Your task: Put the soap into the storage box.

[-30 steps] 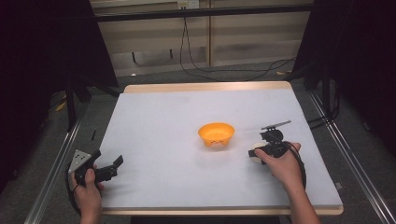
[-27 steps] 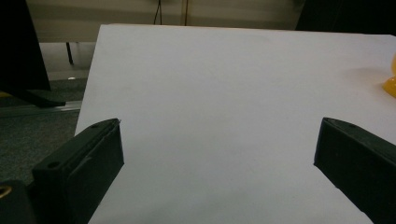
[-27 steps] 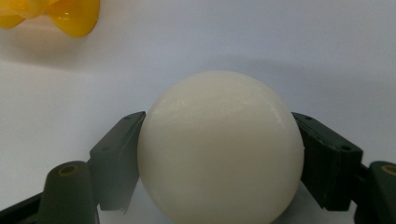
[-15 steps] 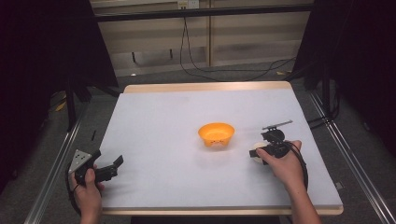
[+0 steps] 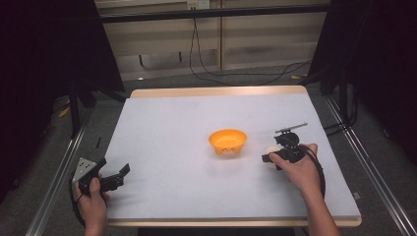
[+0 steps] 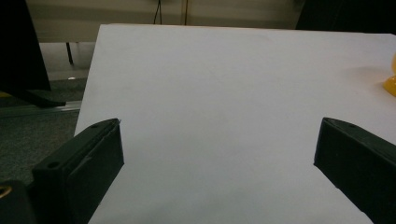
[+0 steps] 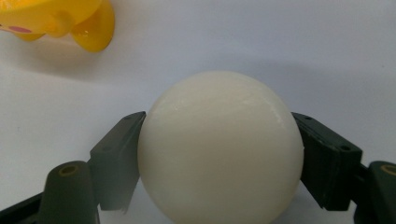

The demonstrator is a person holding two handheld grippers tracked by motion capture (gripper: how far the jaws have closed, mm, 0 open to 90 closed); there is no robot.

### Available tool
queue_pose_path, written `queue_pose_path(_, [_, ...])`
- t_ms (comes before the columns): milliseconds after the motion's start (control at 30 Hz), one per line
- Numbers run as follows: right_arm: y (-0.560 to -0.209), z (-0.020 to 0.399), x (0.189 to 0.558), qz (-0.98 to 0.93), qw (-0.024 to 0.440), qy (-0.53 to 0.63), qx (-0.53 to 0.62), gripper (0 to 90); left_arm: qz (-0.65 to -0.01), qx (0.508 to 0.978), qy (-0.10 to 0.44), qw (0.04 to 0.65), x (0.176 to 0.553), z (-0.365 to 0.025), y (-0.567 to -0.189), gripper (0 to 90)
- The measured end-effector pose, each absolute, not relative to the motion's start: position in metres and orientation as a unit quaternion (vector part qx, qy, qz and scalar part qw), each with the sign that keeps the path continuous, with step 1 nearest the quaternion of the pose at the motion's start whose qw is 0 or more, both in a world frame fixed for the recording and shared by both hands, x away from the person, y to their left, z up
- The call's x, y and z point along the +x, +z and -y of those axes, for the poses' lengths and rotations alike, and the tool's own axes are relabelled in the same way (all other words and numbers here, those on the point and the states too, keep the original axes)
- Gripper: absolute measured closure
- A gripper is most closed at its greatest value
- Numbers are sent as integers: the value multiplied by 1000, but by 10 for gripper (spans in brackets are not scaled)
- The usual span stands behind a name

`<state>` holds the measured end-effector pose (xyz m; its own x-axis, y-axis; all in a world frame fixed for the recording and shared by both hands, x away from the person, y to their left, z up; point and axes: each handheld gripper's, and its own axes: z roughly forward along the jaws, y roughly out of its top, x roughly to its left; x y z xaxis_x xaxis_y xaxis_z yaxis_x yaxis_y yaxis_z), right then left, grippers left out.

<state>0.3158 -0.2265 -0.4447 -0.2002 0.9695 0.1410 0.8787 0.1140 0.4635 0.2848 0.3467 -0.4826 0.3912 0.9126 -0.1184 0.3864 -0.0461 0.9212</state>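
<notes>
While I watch from the high view, my right gripper (image 5: 269,157) sits just to the right of the orange bowl (image 5: 227,141), low on the white table (image 5: 162,128), with something pale tucked between its tips. From up here that pale thing is half hidden by the gripper body and my hand, so I can only guess at its shape. My left gripper (image 5: 120,173) rests well to the left of the bowl and nearer to me, close to the table's front edge, with nothing near it.

Through the left gripper view, its jaws stand wide apart over bare table, holding nothing; a sliver of the bowl (image 6: 391,74) is cut off at the right edge.

Through the right gripper view, the matter clears up: a smooth white ball (image 7: 220,148) sits squarely between the jaws, both pads pressed against its sides, with the bowl (image 7: 60,21) just beyond, up and to the left. I judge the grasp is made and the lift comes next: raise the ball clear, carry it over the bowl's rim, then release. Whether the ball still touches the table I cannot tell, since its underside is cut off.
</notes>
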Motion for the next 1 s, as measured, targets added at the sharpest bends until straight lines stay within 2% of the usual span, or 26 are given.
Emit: queue_pose_path(1000, [-427,210,331,-745,97,233,618,233,-482,673,265,494,285,-347,-483,13])
